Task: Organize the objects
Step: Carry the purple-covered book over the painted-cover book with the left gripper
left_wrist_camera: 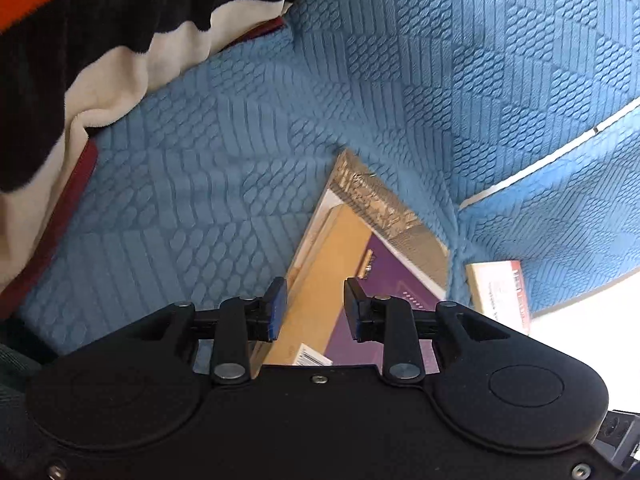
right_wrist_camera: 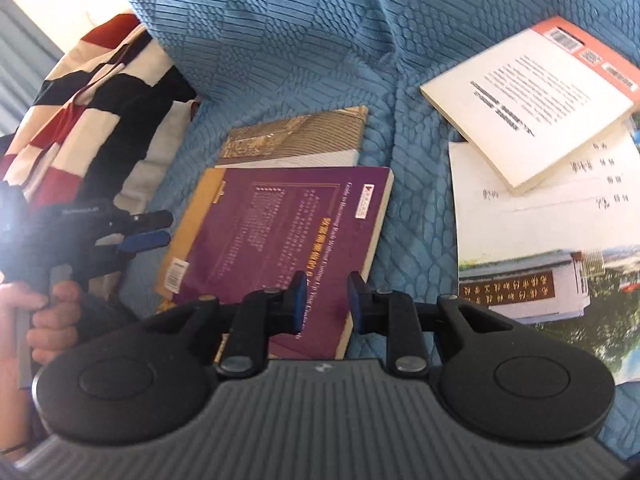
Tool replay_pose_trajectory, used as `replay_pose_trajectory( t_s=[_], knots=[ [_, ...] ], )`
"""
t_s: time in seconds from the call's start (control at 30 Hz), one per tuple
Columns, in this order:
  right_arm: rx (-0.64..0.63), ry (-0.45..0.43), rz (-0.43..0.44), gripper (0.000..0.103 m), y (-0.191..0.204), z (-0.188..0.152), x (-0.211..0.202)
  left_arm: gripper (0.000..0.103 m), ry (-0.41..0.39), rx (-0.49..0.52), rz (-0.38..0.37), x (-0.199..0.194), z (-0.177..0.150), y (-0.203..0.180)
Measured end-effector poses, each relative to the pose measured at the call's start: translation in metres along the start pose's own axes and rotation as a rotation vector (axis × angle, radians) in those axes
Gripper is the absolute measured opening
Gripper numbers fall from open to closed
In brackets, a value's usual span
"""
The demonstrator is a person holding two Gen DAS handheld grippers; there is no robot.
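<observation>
A purple book with a yellow spine band [right_wrist_camera: 280,232] lies flat on top of a gold-patterned book [right_wrist_camera: 296,132], both on the blue quilted cover [right_wrist_camera: 300,40]. My right gripper [right_wrist_camera: 326,296] hovers over the purple book's near right corner. Its jaws stand a little apart and nothing is pinched between them. In the right wrist view, my left gripper [right_wrist_camera: 164,228] sits at the book's left edge. In the left wrist view, the left gripper [left_wrist_camera: 316,300] hangs over the purple book [left_wrist_camera: 384,300] with a gap between its pads. The gold book [left_wrist_camera: 376,200] shows beyond it.
A white book with an orange strip [right_wrist_camera: 528,104] lies on a booklet with a building photo [right_wrist_camera: 540,240] at the right. A striped orange, black and white blanket [right_wrist_camera: 92,120] is heaped at the left. A person's hand [right_wrist_camera: 52,312] holds the left gripper's handle.
</observation>
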State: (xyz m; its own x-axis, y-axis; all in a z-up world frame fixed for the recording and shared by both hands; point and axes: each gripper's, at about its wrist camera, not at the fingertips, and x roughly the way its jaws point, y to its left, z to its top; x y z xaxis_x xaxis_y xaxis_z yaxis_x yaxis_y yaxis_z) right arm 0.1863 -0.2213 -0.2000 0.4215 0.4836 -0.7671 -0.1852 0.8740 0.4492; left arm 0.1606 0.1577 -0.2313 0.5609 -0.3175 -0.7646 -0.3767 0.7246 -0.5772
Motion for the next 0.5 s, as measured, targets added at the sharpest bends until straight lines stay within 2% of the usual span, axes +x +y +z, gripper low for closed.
replay_pose_trajectory(
  t_s=[0.1, 0.37, 0.5],
  knots=[
    [-0.027, -0.011, 0.004, 0.026, 0.006, 0.006, -0.007, 0.035, -0.024, 0.017, -0.002, -0.01, -0.003, -0.004],
    [-0.1, -0.014, -0.012, 0.027, 0.016, 0.029, -0.007, 0.039, -0.023, 0.022, -0.037, -0.03, -0.019, -0.021],
    [-0.133, -0.002, -0.024, 0.027, 0.018, 0.042, 0.001, 0.041, 0.006, 0.029, -0.053, -0.033, -0.031, -0.031]
  ],
)
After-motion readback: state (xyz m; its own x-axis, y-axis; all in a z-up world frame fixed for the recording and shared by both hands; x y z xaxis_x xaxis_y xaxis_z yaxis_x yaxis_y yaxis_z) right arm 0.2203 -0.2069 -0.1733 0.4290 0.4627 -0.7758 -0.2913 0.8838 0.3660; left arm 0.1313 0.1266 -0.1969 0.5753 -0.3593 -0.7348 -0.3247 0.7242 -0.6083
